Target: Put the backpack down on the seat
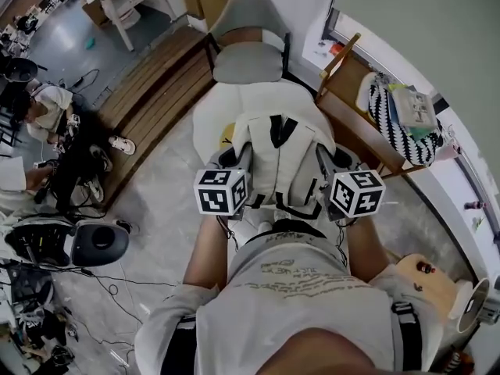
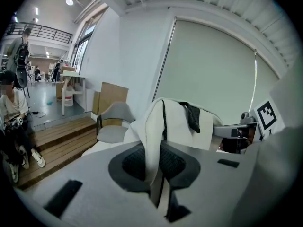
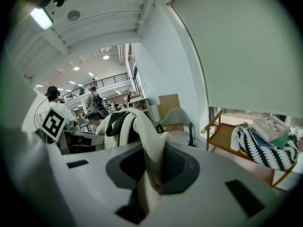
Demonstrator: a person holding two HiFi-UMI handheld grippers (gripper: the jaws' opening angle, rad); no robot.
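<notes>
**Backpack gripped at both sides above pale seat**

A person in a grey printed T-shirt (image 1: 301, 287) looks down on the scene, a two-jaw tool in each hand. The left gripper (image 1: 241, 159) has its jaws clamped on a fold of a cream-white fabric backpack with black straps (image 1: 277, 158). The left gripper view shows the pale cloth pinched tight between the dark pads. The right gripper (image 1: 325, 159) bites on the pack's opposite side in the same way, cloth bunched in its jaws. The backpack sits upright between the two tools, over the front part of a cream-white rounded upholstered seat (image 1: 234, 104). Whether its base touches the cushion cannot be told. Just behind the seat stands a grey moulded chair (image 1: 248, 41). To the right, a wooden rack (image 1: 351, 127) bears a black-and-white patterned cushion (image 1: 394, 123). To the left run brown wooden plank steps (image 1: 156, 84).
</notes>
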